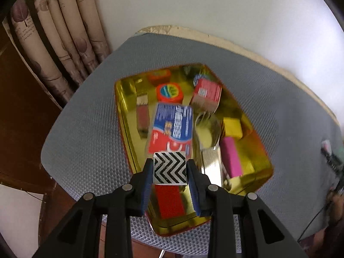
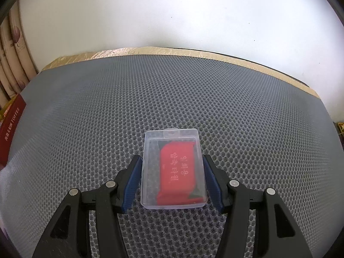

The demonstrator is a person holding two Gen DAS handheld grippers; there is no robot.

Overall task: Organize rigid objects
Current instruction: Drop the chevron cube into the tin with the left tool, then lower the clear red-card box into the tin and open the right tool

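Observation:
In the left wrist view, my left gripper [image 1: 169,167] is shut on a toothpaste box [image 1: 172,129], red and blue with a black-and-white chevron end, held above a yellow see-through bin [image 1: 253,178]. The bin holds several items: a round red tin [image 1: 169,92], a red-white carton [image 1: 206,95], yellow [image 1: 232,126] and pink [image 1: 232,157] blocks. In the right wrist view, my right gripper [image 2: 173,172] has its blue pads [image 2: 132,182] either side of a clear plastic case [image 2: 173,167] with a red insert, lying on the grey mat [image 2: 172,96]. A narrow gap shows on each side of the case.
The grey honeycomb mat [image 1: 86,129] covers a table with a tan edge [image 2: 150,50] against a white wall. Patterned curtains [image 1: 53,38] hang at the left. A dark red box [image 2: 10,129] lies at the mat's left edge in the right wrist view.

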